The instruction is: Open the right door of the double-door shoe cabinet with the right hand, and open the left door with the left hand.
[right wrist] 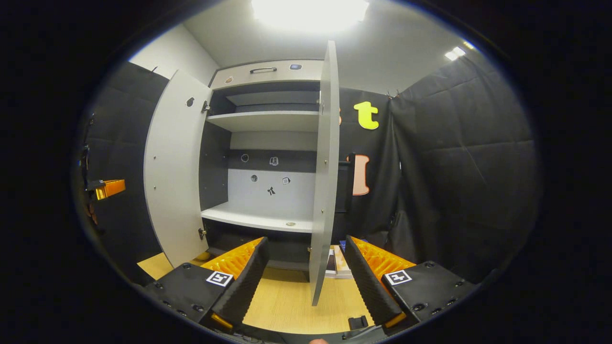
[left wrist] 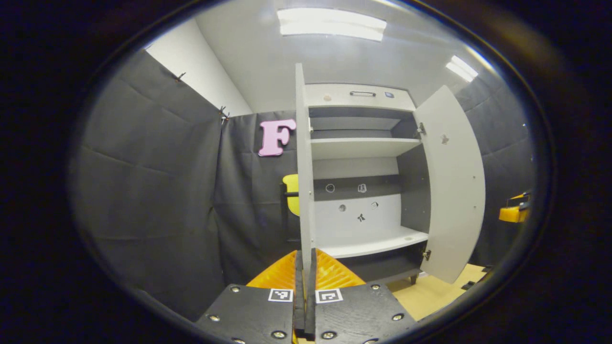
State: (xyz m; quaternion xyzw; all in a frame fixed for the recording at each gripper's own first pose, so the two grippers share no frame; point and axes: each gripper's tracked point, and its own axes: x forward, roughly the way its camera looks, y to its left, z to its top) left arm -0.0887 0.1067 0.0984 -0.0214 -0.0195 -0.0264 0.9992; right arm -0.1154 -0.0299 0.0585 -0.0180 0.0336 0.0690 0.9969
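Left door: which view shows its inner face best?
The right gripper view: the left door stands swung wide, its whole inner face turned to the camera. The left gripper view catches that door edge-on, a thin strip, with the left gripper shut on its edge.

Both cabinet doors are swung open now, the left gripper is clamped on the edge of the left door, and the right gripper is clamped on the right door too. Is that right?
Not quite. In the right gripper view the right gripper is open, its fingers spread either side of the right door without pressing on it. The rest holds: both doors are open, and in the left gripper view the left gripper is shut on the left door edge.
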